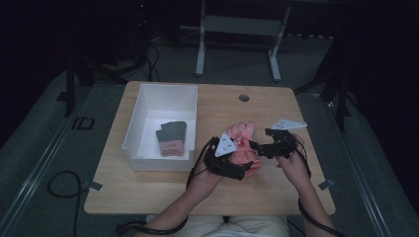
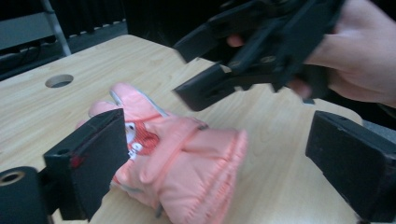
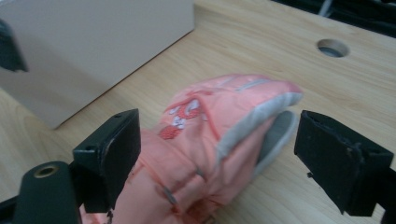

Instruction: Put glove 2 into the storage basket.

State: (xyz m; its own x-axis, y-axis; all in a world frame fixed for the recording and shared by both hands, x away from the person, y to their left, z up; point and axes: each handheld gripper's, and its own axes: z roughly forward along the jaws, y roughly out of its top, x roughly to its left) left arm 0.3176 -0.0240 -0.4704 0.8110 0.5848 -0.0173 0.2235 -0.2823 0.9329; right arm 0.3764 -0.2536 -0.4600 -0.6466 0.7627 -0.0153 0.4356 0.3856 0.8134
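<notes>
A padded salmon-pink winter glove with a red-and-white printed motif and grey trim [image 1: 243, 148] lies flat on the light wooden tabletop [image 1: 163, 192], right of centre and near the person's edge, apart from the box. Its fingertips point away from the person toward the round cable hole [image 1: 244, 98].

The left gripper [image 1: 245, 170] hangs over the cuff end of the glove. In the left gripper view its jaws stand wide apart, the glove [image 2: 180, 163] lying on the table between and beyond them; the pads do not press on it.

The right gripper [image 1: 253, 145] is level over the glove from the right side. In the right gripper view its jaws are spread wide on either side of the glove's finger end [image 3: 219, 140], with a visible gap at the right pad; nothing is gripped.

A white rectangular open-topped plastic box [image 1: 143, 103] sits on the left half of the table. Inside it lies a stack of folded gloves, dark grey over pink [image 1: 171, 138].
</notes>
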